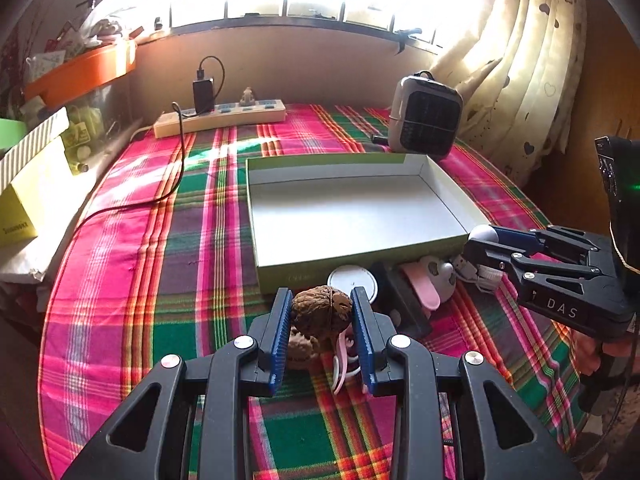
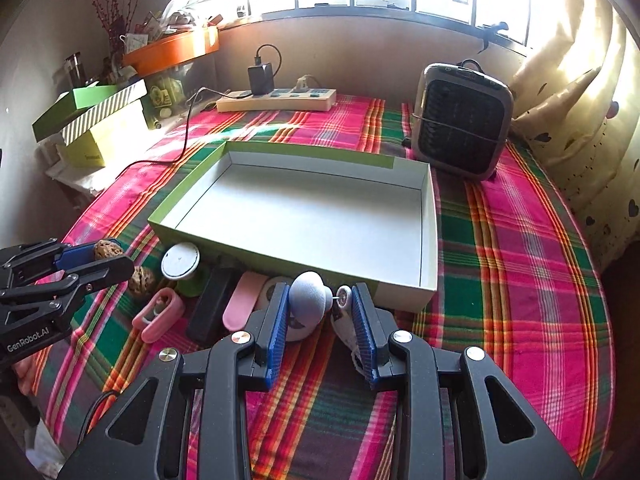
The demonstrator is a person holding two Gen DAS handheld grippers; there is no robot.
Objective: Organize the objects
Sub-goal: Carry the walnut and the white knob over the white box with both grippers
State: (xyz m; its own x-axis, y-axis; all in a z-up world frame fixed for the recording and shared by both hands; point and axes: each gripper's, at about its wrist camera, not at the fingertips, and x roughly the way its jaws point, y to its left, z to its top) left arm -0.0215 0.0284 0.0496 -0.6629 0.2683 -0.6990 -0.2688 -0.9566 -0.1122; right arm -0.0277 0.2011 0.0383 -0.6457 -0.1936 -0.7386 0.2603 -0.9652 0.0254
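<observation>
A shallow green box with a white inside [image 1: 348, 216] [image 2: 312, 216] lies open on the plaid cloth. My left gripper [image 1: 322, 312] [image 2: 94, 258] is shut on a brown walnut [image 1: 322, 310] [image 2: 107, 249], held just above a second walnut [image 1: 302, 346] [image 2: 140, 278]. My right gripper [image 2: 320, 304] [image 1: 476, 244] is shut on a grey-white ball-shaped object [image 2: 307, 294] [image 1: 483, 234] near the box's front wall. A white round lid [image 2: 180, 260], a black bar [image 2: 212, 304], a pink clip [image 2: 158, 314] and a pink flat piece [image 2: 240, 306] lie along the box's front.
A small grey heater [image 2: 464, 120] stands behind the box on the right. A power strip with a charger [image 2: 276, 98] lies at the back. Green and yellow boxes [image 2: 92, 120] are stacked on the left. A curtain [image 2: 580, 100] hangs on the right.
</observation>
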